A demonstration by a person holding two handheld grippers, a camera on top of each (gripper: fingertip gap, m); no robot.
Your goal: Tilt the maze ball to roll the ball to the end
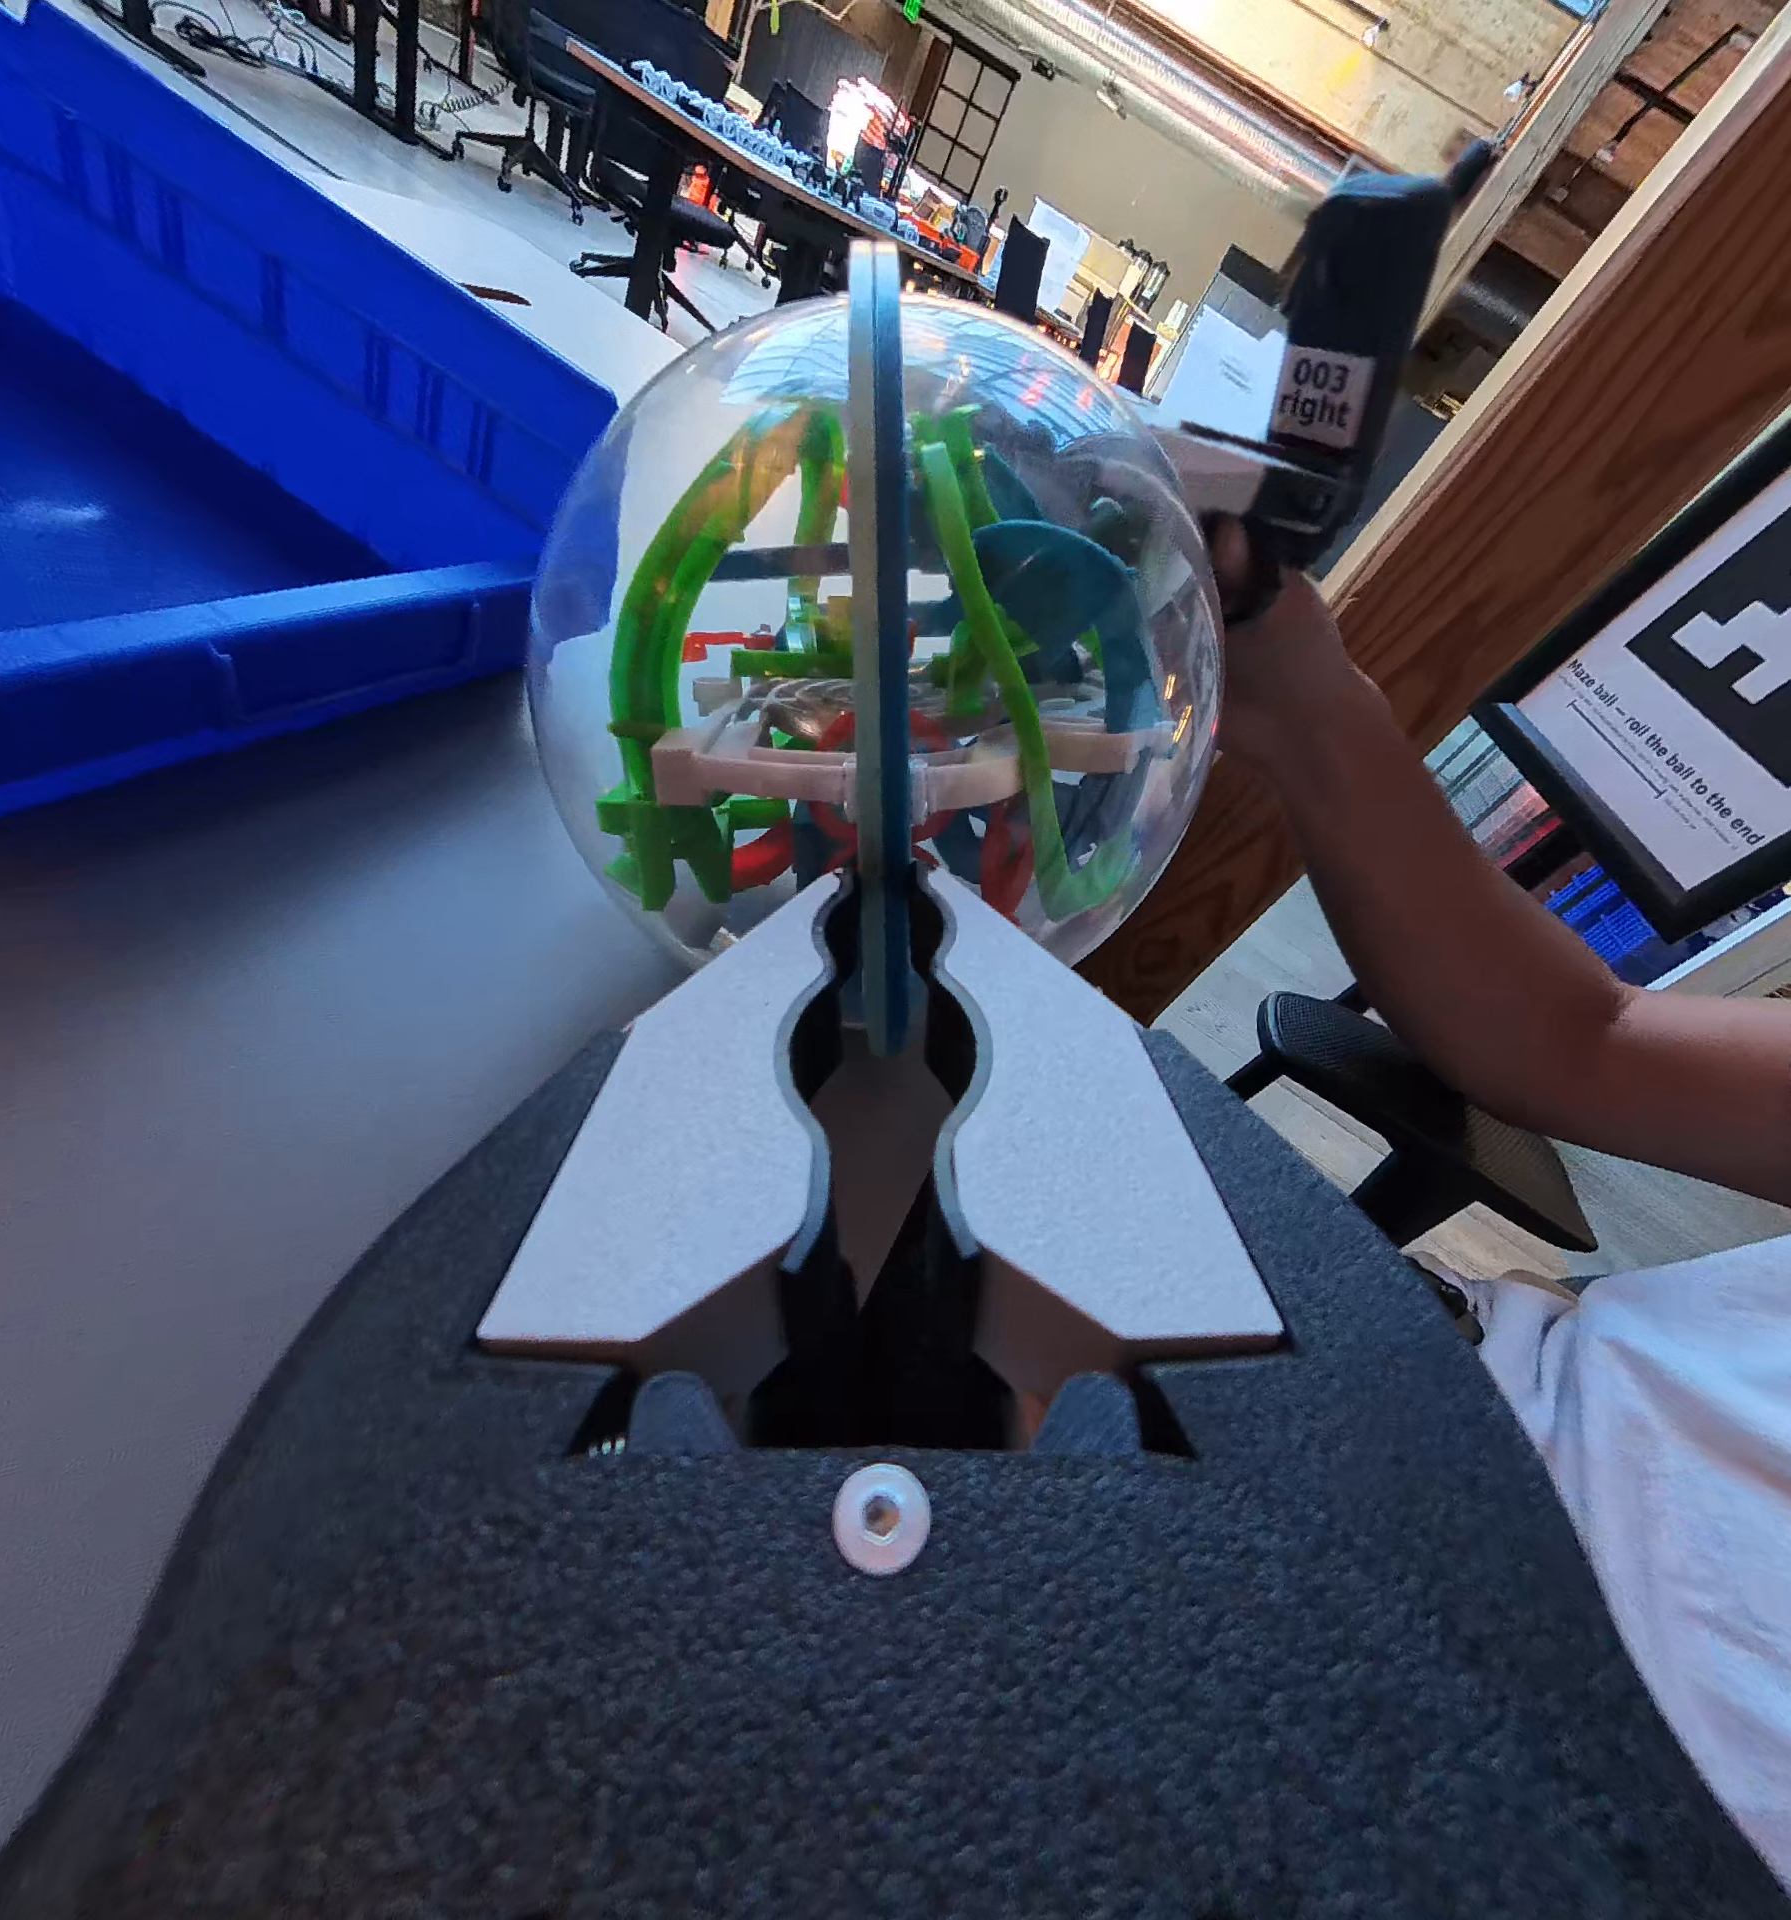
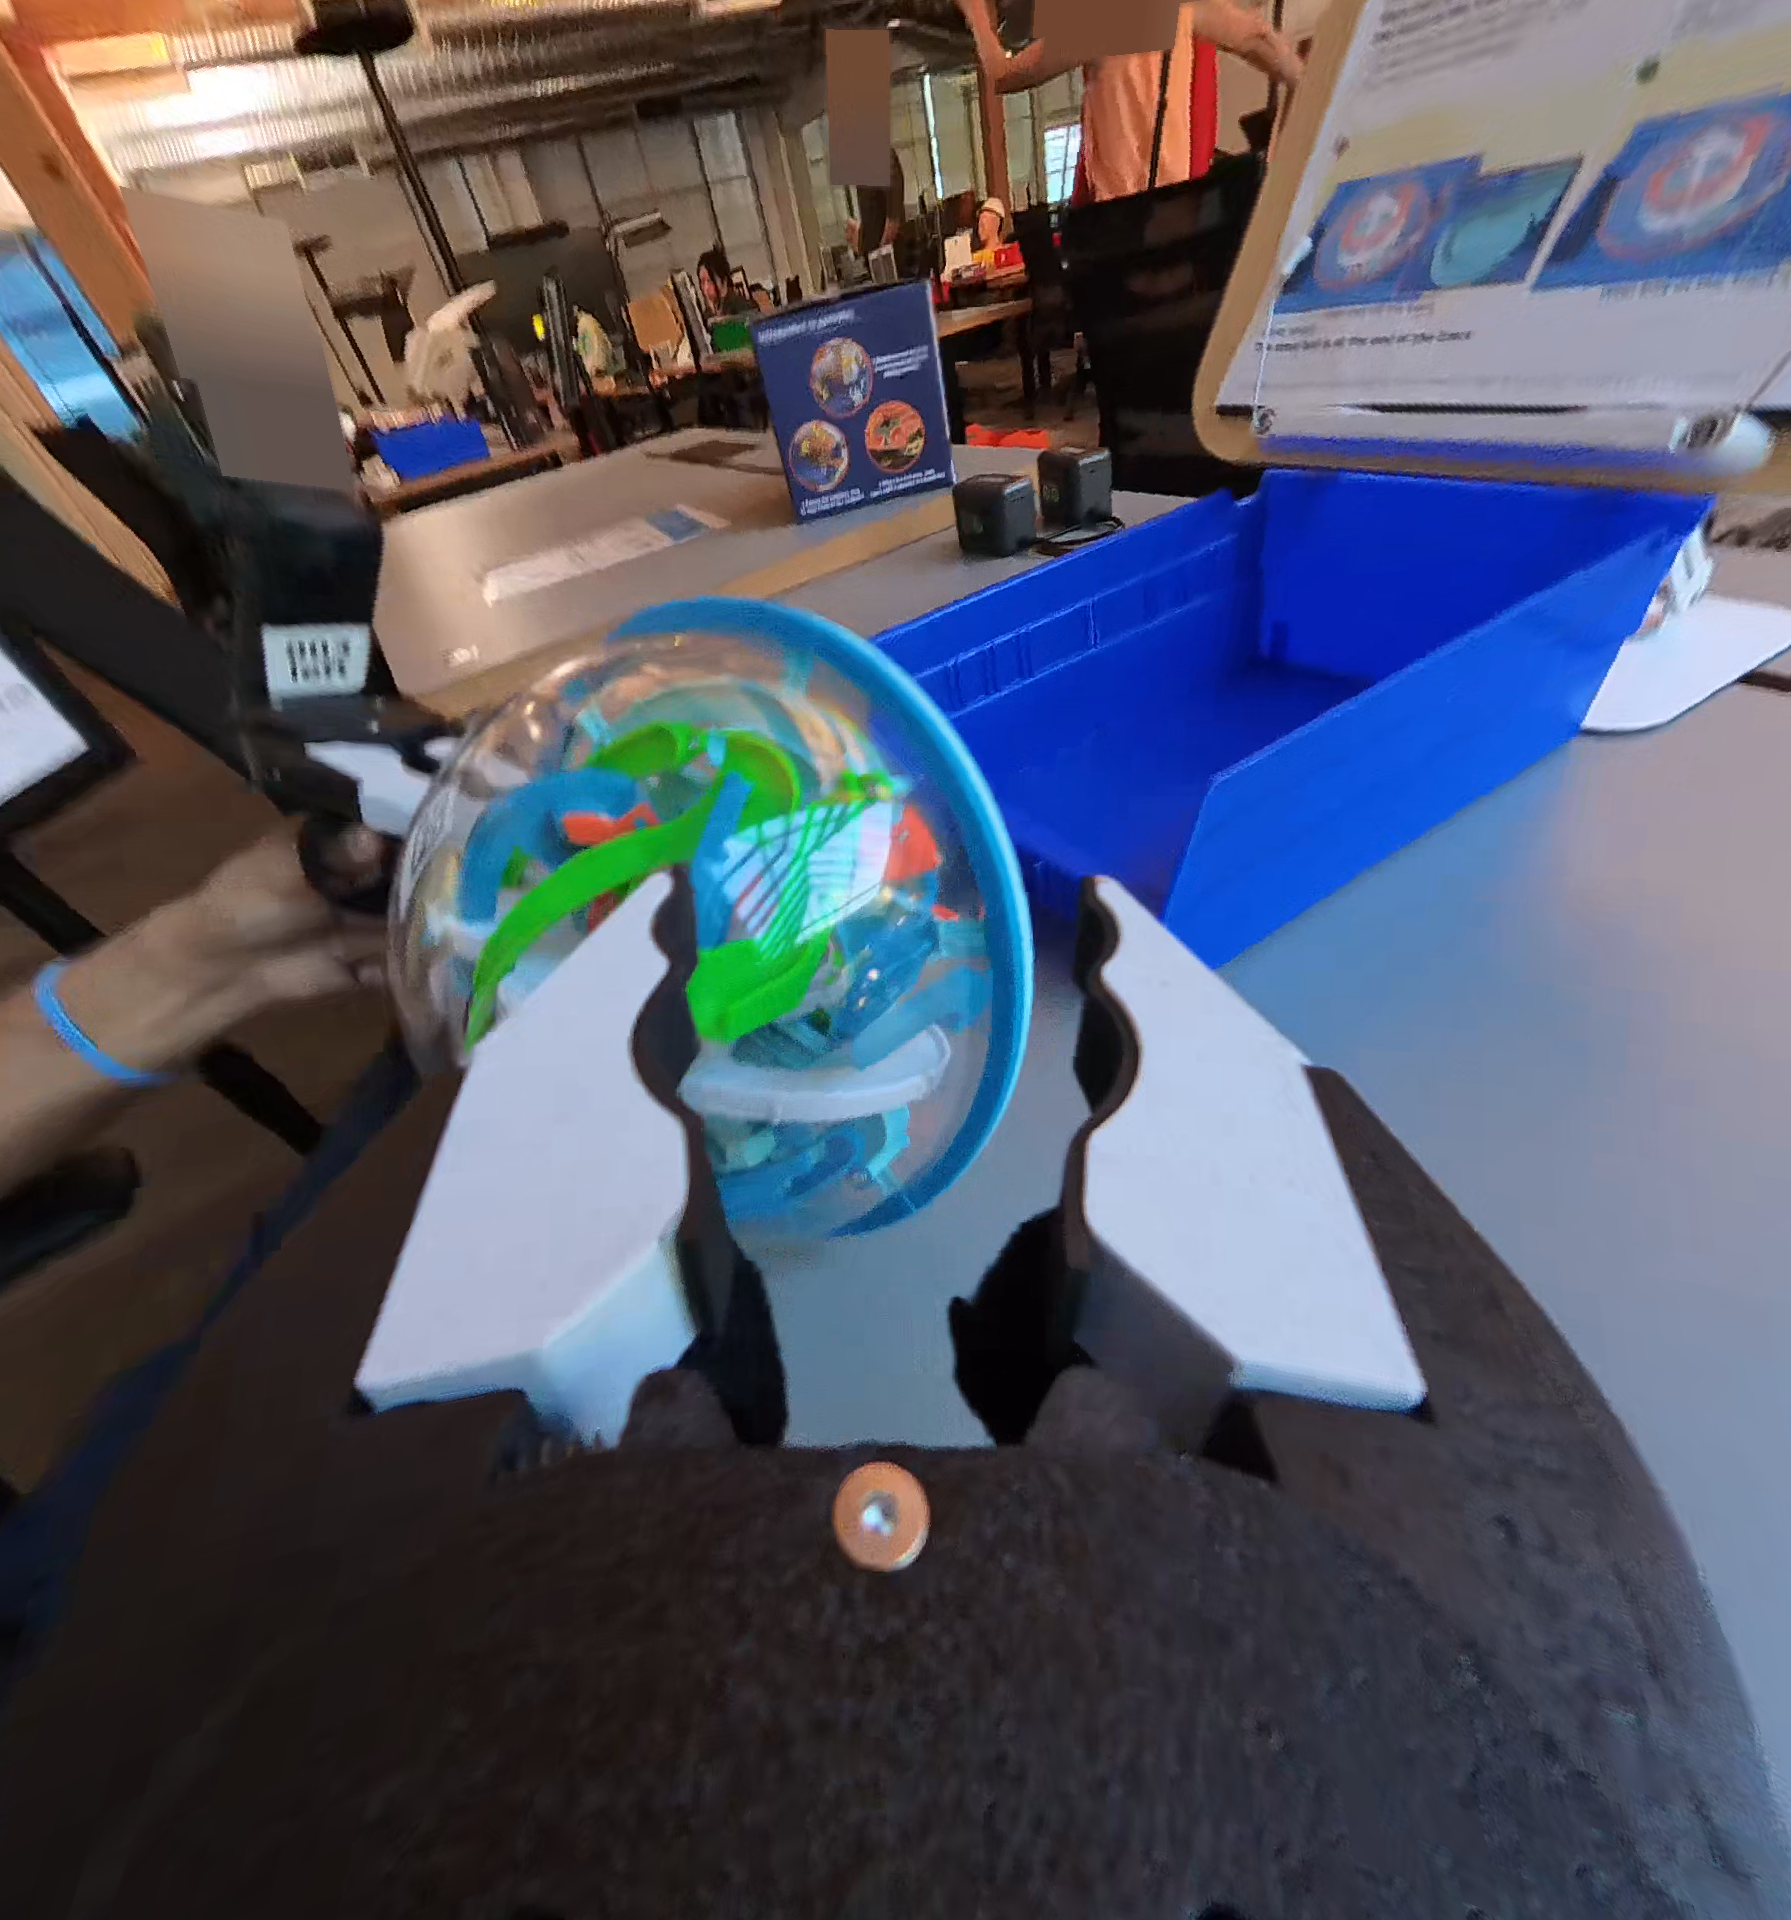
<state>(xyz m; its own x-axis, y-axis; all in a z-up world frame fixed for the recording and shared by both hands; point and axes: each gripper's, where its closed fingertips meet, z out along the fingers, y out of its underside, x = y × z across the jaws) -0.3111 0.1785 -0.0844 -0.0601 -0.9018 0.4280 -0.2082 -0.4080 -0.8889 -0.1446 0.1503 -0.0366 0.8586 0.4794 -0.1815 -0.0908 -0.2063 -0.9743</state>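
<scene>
The maze ball (image 1: 745, 644) is a clear sphere with green, teal, red and white tracks inside and a blue ring (image 1: 875, 520) around it. My left gripper (image 1: 880, 883) is shut on the near edge of that ring and holds the ball above the grey table (image 1: 195, 1039). My right gripper (image 1: 1213, 468) shows at the ball's far right side. In the right wrist view my right gripper (image 2: 880, 888) is open, with the ball (image 2: 662, 831) and its ring (image 2: 1010, 935) just ahead between the fingers, not clamped. The left gripper (image 2: 351, 748) holds the ball's far side. I cannot make out the small ball inside.
A blue bin (image 1: 195, 520) stands on the table beside the ball; it also shows in the right wrist view (image 2: 1286, 675). A framed sign (image 1: 1701, 675) and a wooden post (image 1: 1493, 468) are to the right. A clipboard with pictures (image 2: 1545, 208) hangs over the bin.
</scene>
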